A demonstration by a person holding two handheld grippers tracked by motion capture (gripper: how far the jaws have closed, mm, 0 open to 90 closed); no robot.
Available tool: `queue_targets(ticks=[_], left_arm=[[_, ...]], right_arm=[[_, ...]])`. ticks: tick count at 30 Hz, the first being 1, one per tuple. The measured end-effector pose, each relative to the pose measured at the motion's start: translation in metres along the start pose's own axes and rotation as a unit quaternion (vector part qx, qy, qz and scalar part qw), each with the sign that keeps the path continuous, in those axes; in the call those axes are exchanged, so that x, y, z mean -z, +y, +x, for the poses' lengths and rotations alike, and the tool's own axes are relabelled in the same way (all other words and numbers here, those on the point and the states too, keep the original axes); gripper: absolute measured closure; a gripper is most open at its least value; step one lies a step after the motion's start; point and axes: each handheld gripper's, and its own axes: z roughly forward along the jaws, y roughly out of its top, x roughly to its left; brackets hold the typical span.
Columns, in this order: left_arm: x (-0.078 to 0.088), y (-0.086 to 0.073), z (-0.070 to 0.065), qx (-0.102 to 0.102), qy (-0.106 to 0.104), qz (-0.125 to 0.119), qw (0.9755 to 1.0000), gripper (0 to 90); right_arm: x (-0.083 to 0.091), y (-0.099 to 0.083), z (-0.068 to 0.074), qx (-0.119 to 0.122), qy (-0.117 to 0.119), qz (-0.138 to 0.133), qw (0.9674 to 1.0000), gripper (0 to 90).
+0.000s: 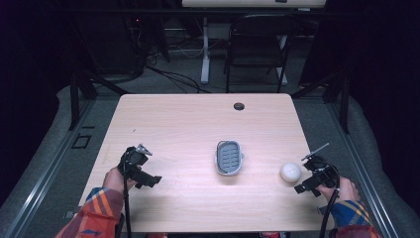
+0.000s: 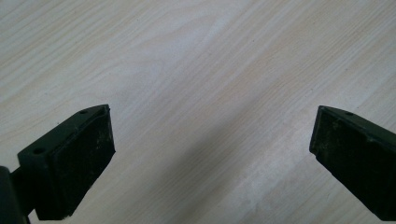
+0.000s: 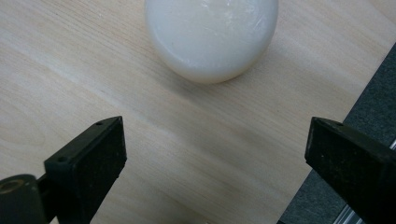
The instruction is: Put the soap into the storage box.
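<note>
Right gripper (image 1: 303,189) is near the right edge of the table (image 1: 188,124), held in the person's right hand (image 1: 341,189). Its jaws stand wide apart and nothing is between them. In the right gripper view the two black pads (image 3: 100,158) rise from the bottom corners, and the white ball (image 3: 212,35) lies on the wood ahead of them, a little beyond the tips, not touching either pad. In the high view the white ball (image 1: 290,172) rests on the table just beside this gripper, on its left side, and close to the right edge of the table.

Left gripper (image 1: 148,181) is on the other side, near the left front part of the table, held in the left hand (image 1: 115,178). Its jaws are also open wide; in the left gripper view there is bare light wood between the two pads (image 2: 84,158) and no object is touched.

Between the two grippers, about in the middle of the table, a small grey tray (image 1: 229,157) with rounded corners lies flat. It has short slots in its bottom. It is well apart from the ball and from both grippers. A small dark round hole (image 1: 239,106) is in the table top near the far edge. Both sleeves (image 1: 94,215) have a checked pattern in orange and blue.
</note>
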Motion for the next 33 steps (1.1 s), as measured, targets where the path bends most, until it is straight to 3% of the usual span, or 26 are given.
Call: queue_targets(ticks=[4, 8, 10, 12, 15, 17, 18, 20, 21, 22, 24, 25, 26, 27, 30, 31, 32, 33], left_arm=[[0.0, 0.0, 0.0, 0.0, -0.001, 0.0, 1.0, 0.1], [0.0, 0.0, 0.0, -0.001, -0.003, 0.0, 1.0, 0.1], [0.0, 0.0, 0.0, 0.0, -0.003, 0.0, 1.0, 0.0], [0.0, 0.0, 0.0, 0.0, -0.003, 0.0, 1.0, 0.0], [0.0, 0.0, -0.001, -0.002, -0.006, 0.0, 1.0, 0.0], [0.0, 0.001, -0.001, -0.003, -0.004, 0.001, 1.0, 0.0], [-0.001, 0.001, -0.001, -0.004, -0.006, 0.001, 1.0, 0.1], [-0.001, 0.001, -0.001, -0.005, -0.006, 0.002, 1.0, 0.0], [-0.001, 0.001, -0.001, -0.006, -0.006, 0.003, 1.0, 0.0], [0.0, 0.0, -0.001, -0.005, -0.005, 0.003, 1.0, 0.0], [0.0, 0.0, -0.001, -0.003, -0.004, 0.002, 1.0, 0.0], [0.0, -0.001, -0.001, -0.002, -0.004, 0.001, 1.0, 0.0], [0.0, -0.001, -0.001, -0.002, -0.005, 0.001, 1.0, 0.0], [0.0, 0.0, -0.001, -0.004, -0.004, 0.003, 1.0, 0.0], [-0.001, 0.001, -0.002, -0.005, -0.006, 0.003, 1.0, 0.1], [-0.002, 0.001, -0.002, -0.007, -0.005, 0.004, 1.0, 0.0], [-0.002, 0.001, -0.002, -0.006, -0.005, 0.003, 1.0, 0.0], [-0.002, 0.001, -0.002, -0.005, -0.006, 0.004, 1.0, 0.0]], right_arm=[[0.002, 0.001, 0.0, 0.012, -0.002, 0.014, 0.9998, 6.0], [0.0, 0.001, 0.002, 0.007, -0.004, 0.004, 1.0, 5.9], [0.002, 0.003, 0.001, 0.022, -0.008, 0.021, 0.9995, 5.8], [0.0, 0.002, 0.003, 0.013, -0.008, 0.009, 0.9998, 5.7], [0.002, 0.004, 0.002, 0.03, -0.009, 0.028, 0.9991, 4.4], [0.0, 0.002, 0.004, 0.019, -0.006, 0.016, 0.9997, 3.0], [0.001, 0.004, 0.003, 0.031, -0.01, 0.033, 0.9989, 2.2], [0.001, 0.003, 0.003, 0.029, -0.011, 0.031, 0.999, 1.8], [-0.001, 0.002, 0.005, 0.018, -0.008, 0.017, 0.9997, 1.4], [0.0, 0.005, 0.005, 0.033, -0.01, 0.032, 0.9989, 0.9], [-0.001, 0.005, 0.006, 0.036, -0.011, 0.034, 0.9987, 0.8], [-0.004, 0.004, 0.008, 0.022, -0.005, 0.013, 0.9997, 0.7], [-0.004, 0.005, 0.009, 0.023, -0.007, 0.013, 0.9996, 0.7], [0.001, 0.01, 0.008, 0.058, -0.023, 0.056, 0.9965, 0.6], [-0.002, 0.01, 0.01, 0.044, -0.019, 0.037, 0.9982, 0.6], [-0.001, 0.011, 0.009, 0.053, -0.025, 0.045, 0.9972, 0.6], [-0.004, 0.011, 0.011, 0.042, -0.024, 0.031, 0.9984, 0.6], [-0.003, 0.012, 0.01, 0.048, -0.026, 0.037, 0.9978, 0.6]])
